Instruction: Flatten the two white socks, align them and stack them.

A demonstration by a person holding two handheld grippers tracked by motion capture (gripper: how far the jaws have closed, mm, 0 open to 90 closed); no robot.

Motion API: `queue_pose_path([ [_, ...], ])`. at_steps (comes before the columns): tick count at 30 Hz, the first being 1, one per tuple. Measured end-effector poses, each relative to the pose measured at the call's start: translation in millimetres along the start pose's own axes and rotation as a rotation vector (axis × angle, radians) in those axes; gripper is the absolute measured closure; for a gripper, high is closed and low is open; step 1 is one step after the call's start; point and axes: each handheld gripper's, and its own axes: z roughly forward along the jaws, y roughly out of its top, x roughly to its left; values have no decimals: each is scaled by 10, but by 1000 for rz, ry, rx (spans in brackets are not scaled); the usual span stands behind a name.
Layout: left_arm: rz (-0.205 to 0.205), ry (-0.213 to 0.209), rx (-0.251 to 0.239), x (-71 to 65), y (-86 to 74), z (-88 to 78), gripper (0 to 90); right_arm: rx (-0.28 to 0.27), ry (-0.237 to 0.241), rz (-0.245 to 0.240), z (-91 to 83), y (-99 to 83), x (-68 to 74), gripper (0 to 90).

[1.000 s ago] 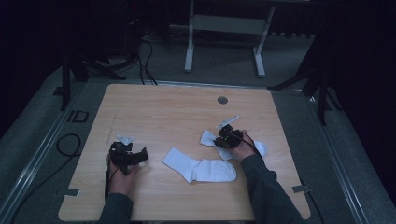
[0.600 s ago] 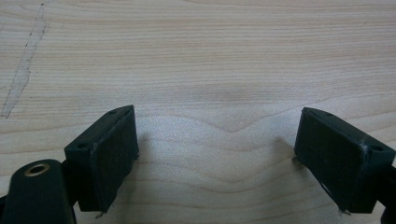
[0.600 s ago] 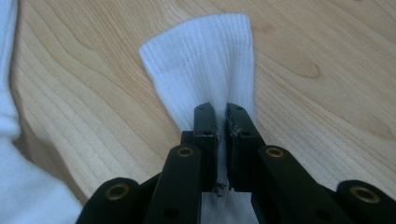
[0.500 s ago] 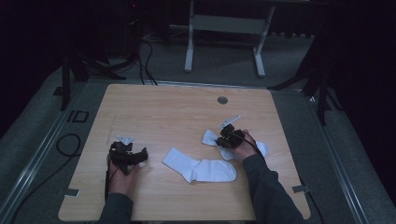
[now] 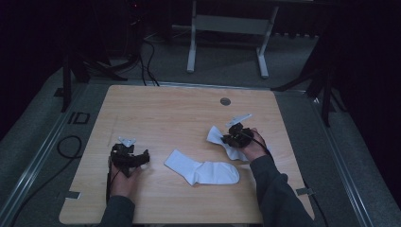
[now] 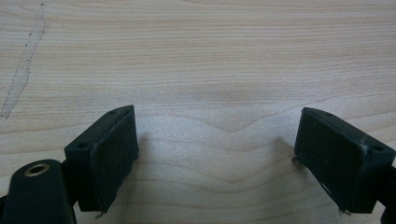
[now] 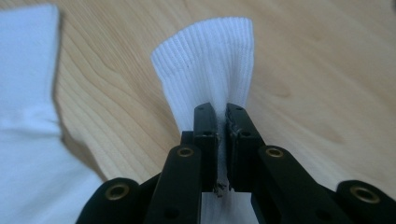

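Two white socks are on the wooden table [image 5: 156, 113]. One sock [image 5: 201, 169] lies flat in the middle near the front. My right gripper [image 5: 226, 138] is shut on the ribbed cuff of the second sock [image 5: 215, 135], lifting that end off the table right of centre. In the right gripper view the cuff [image 7: 205, 70] fans out above the closed gripper [image 7: 221, 123], and the flat sock [image 7: 28, 135] fills the left side. My left gripper [image 5: 137, 158] rests at the front left, open. Its pads [image 6: 109, 158] stand wide apart over bare wood with nothing between them.
A round grommet [image 5: 225, 101] sits in the table near the far edge. A metal stand [image 5: 227, 28] is on the floor beyond the table, and cables [image 5: 66, 146] lie on the floor to the left. Tape marks the front corners.
My right gripper has risen a little and shifted left with the sock cuff in it, pulling that end up. The left gripper and the flat sock have stayed put.
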Motion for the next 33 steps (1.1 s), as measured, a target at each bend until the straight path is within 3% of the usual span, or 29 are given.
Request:
queue_pose_path([
  [3, 1, 0, 1, 0, 1, 0, 133, -48, -1, 5, -238, 40, -29, 843],
  [4, 1, 0, 1, 0, 1, 0, 133, -48, -1, 5, -238, 40, -29, 843],
  [5, 1, 0, 0, 1, 0, 0, 133, -86, 8, 10, -375, 57, -38, 843],
  [7, 1, 0, 0, 1, 0, 0, 133, -105, 13, 11, -441, 67, -42, 844],
  [9, 2, 0, 1, 1, 1, 0, 133, -141, 0, -5, -628, 115, -27, 843],
  [12, -1, 0, -2, 0, 1, 1, 132, -167, -6, -13, -741, 154, -3, 843],
  [15, -1, 0, 0, -1, 1, 0, 133, -211, -19, -57, -968, 233, 82, 843],
  [16, 0, 0, 0, 0, 2, 0, 133, -211, -19, -57, -968, 233, 82, 843],
  [17, -2, 0, 0, -1, 1, 0, 133, -245, -19, -72, -1097, 272, 129, 842],
  [18, -2, 0, 0, -1, 1, 0, 133, -245, -19, -72, -1097, 272, 129, 842],
  [21, 0, 0, 0, 0, 2, 0, 133, -306, -12, -95, -1347, 327, 257, 841],
  [27, -1, 0, 0, 0, 2, 0, 133, -362, 43, -136, -1558, 354, 484, 840],
  [33, 1, 0, 2, 1, 2, -1, 133, -367, 74, -175, -1577, 269, 713, 838],
])
